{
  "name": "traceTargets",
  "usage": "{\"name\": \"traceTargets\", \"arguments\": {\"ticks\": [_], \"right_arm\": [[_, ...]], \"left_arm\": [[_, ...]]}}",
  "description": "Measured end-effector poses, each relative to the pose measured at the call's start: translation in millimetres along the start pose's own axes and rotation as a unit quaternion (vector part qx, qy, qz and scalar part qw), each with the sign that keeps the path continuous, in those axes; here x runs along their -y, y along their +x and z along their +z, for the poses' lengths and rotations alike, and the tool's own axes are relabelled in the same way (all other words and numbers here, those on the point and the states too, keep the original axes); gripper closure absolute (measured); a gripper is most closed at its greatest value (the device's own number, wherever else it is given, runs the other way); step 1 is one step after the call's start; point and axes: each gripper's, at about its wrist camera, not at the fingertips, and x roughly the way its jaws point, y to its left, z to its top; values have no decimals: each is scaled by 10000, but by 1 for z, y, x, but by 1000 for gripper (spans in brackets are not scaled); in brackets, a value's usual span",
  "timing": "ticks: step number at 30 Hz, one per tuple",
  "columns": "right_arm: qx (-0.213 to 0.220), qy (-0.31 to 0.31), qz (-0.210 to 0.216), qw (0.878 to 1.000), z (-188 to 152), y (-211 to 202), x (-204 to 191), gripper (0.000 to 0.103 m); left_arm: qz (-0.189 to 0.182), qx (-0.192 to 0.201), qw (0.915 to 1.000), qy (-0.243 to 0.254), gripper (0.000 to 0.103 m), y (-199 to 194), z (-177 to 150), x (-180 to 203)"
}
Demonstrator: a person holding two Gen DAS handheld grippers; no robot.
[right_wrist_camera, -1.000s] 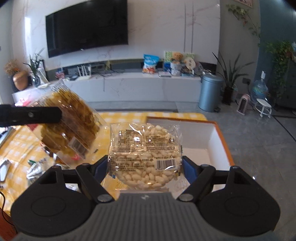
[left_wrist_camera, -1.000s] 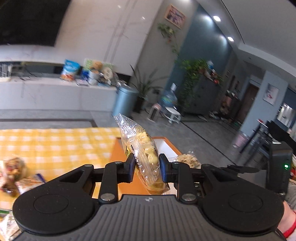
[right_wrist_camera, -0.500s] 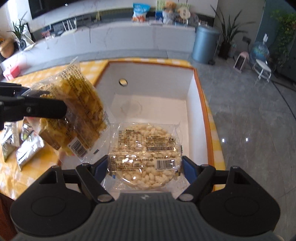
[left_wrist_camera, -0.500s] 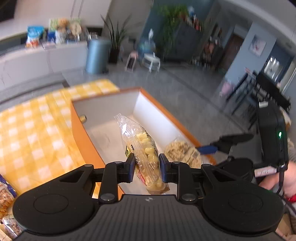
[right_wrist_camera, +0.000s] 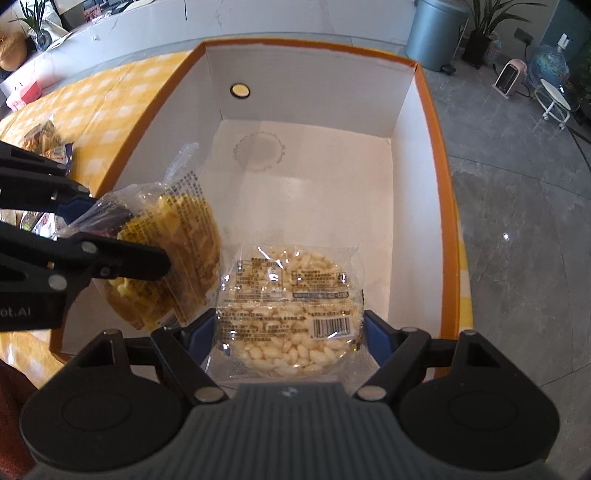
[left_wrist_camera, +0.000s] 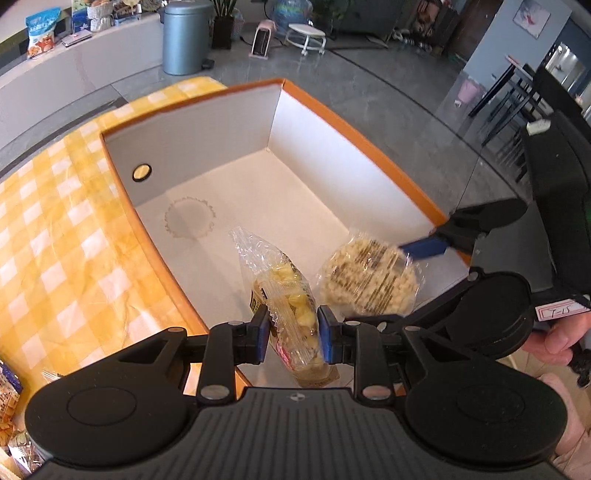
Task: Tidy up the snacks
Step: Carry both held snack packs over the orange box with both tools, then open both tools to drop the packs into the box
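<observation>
My left gripper (left_wrist_camera: 291, 334) is shut on a clear bag of yellow snack pieces (left_wrist_camera: 291, 314) and holds it over the near end of an orange-rimmed white box (left_wrist_camera: 373, 147). My right gripper (right_wrist_camera: 290, 332) is shut on a round white rice-puff cake in clear wrap (right_wrist_camera: 291, 310), held over the same box (right_wrist_camera: 417, 155). The two packs hang side by side inside the box opening. The yellow bag (right_wrist_camera: 177, 254) and the left gripper's fingers (right_wrist_camera: 122, 258) show at the left of the right wrist view. The rice cake (left_wrist_camera: 369, 277) shows in the left wrist view.
The box stands on a table with a yellow checked cloth (left_wrist_camera: 59, 236). More snack packs lie on the cloth (right_wrist_camera: 44, 136) left of the box. The box floor shows only a round mark (right_wrist_camera: 258, 147). Beyond the table is grey floor with a bin (right_wrist_camera: 436, 33).
Both grippers have tilted down and moved forward over the box, carrying their packs lower into its opening. Both grips have held.
</observation>
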Motion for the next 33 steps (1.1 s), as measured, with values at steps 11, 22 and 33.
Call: {"name": "traceTargets", "arguments": {"ticks": [11,22,33], "right_arm": [[-218,-273,-320,9989,3,9,-9,20],[-171,-411,-508,9977,-3,-5,-20,11],[736,-449,-794,9931,-14,-59,-52,11]], "left_arm": [[176,3,9998,105,57,-4,8,5],[83,555,9984,8,33,-37,-1,2],[332,1636,9859,-93,27,-97,-39,-1]]}}
